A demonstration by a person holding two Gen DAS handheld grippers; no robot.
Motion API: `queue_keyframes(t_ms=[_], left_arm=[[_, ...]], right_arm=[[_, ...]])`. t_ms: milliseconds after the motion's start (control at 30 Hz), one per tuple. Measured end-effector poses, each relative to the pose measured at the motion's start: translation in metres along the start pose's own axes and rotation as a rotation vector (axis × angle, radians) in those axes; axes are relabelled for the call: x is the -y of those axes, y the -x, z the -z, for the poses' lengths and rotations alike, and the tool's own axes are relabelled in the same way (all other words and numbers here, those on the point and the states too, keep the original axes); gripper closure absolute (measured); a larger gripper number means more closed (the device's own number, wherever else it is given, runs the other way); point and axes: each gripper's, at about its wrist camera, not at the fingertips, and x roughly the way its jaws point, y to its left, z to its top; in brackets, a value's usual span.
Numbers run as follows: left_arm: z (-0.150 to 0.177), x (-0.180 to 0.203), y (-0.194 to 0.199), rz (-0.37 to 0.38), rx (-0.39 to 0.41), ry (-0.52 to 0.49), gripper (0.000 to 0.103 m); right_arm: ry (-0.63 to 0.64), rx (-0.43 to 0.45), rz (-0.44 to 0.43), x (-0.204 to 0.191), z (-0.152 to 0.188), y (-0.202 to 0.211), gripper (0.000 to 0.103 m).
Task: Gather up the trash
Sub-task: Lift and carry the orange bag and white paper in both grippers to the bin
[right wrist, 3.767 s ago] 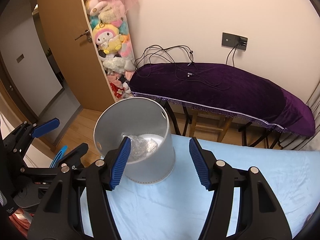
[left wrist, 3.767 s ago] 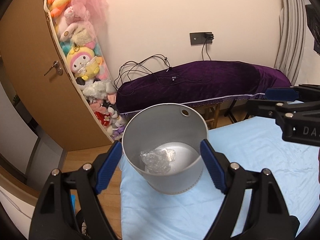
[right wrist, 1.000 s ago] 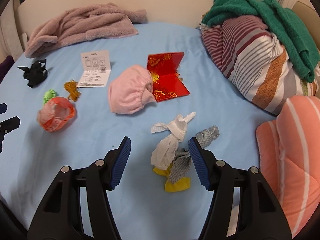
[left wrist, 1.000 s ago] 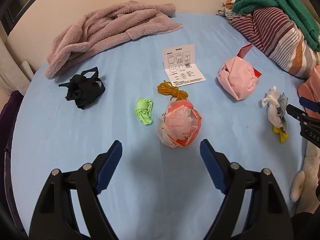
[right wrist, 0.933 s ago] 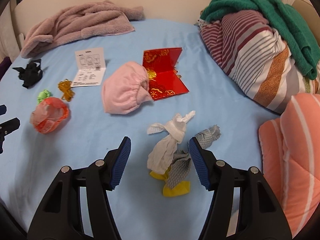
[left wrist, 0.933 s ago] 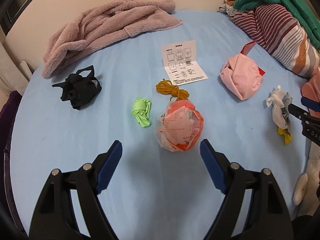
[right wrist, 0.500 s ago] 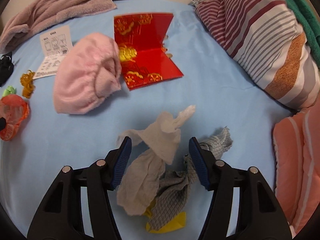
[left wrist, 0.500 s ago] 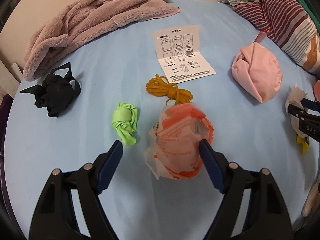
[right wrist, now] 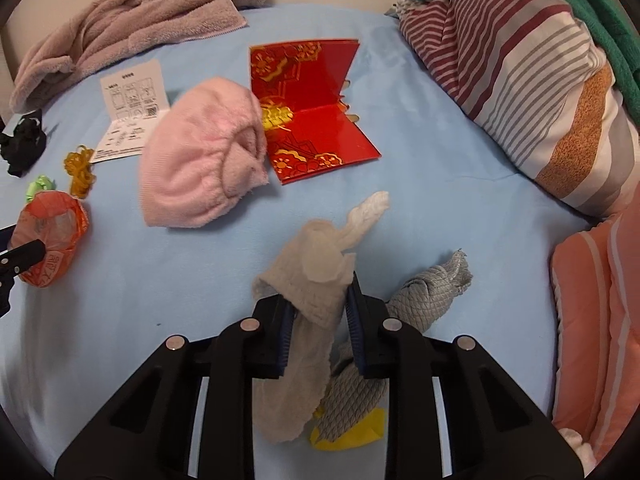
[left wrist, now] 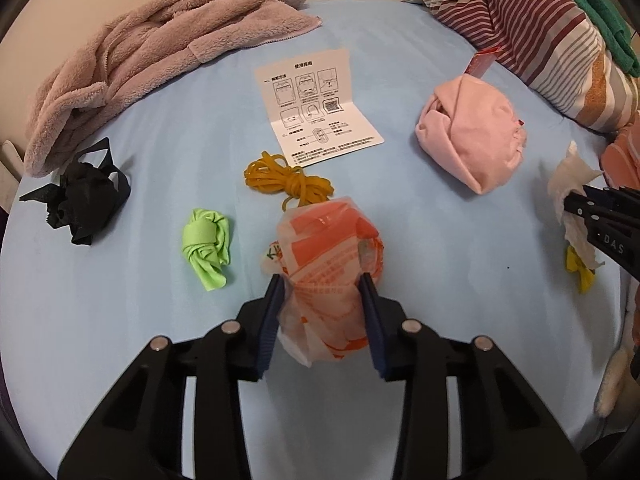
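Note:
A crumpled orange-and-white plastic bag [left wrist: 328, 240] lies on the blue bed sheet [left wrist: 120, 320]. My left gripper [left wrist: 322, 280] is closing on it, and both blue pads touch its sides. In the right wrist view a crumpled white tissue [right wrist: 320, 256] sits between the fingers of my right gripper [right wrist: 318, 296]; those jaws are closing too, with the pads pressing the tissue. A grey mesh rag [right wrist: 432, 284] and a yellow scrap [right wrist: 360, 432] lie tangled beside and under the tissue.
Loose on the sheet are a green scrap [left wrist: 206, 244], yellow rubber bands [left wrist: 286, 182], a black wad [left wrist: 80, 200], a leaflet [left wrist: 316, 108], a pink cloth cap [left wrist: 472, 136] and a red card [right wrist: 312, 108]. A mauve fleece [left wrist: 152, 60] lies far left, striped bedding [right wrist: 532, 80] right.
Both grippers have sunk to the bed. The left jaws narrowed onto the orange bag, the right jaws onto the white tissue. Earlier still, both hung over a grey bin.

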Motion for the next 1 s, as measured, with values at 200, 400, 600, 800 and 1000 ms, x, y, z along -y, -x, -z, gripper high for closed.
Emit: queue_keyframes(t_ms=[200,400,600,800,1000], left_arm=[[0.007,-0.009,0.036,-0.004,0.029,0.019,0.065],[0.023,-0.021,0.079,-0.016,0.058,0.034,0.065],[0.049,-0.034,0.129,-0.031,0.095,0.065,0.065],[0.081,-0.055,0.174,-0.063,0.124,0.115,0.065],[0.124,-0.090,0.214,-0.102,0.131,0.197,0.065]], right_arm=[[0.017,0.026,-0.049,-0.013,0.002,0.038,0.080],[0.064,0.065,-0.076,-0.036,0.010,0.081,0.080],[0.116,0.107,-0.111,-0.066,0.023,0.129,0.080],[0.195,0.143,-0.149,-0.105,0.043,0.173,0.080],[0.299,0.172,-0.201,-0.163,0.059,0.212,0.080]])
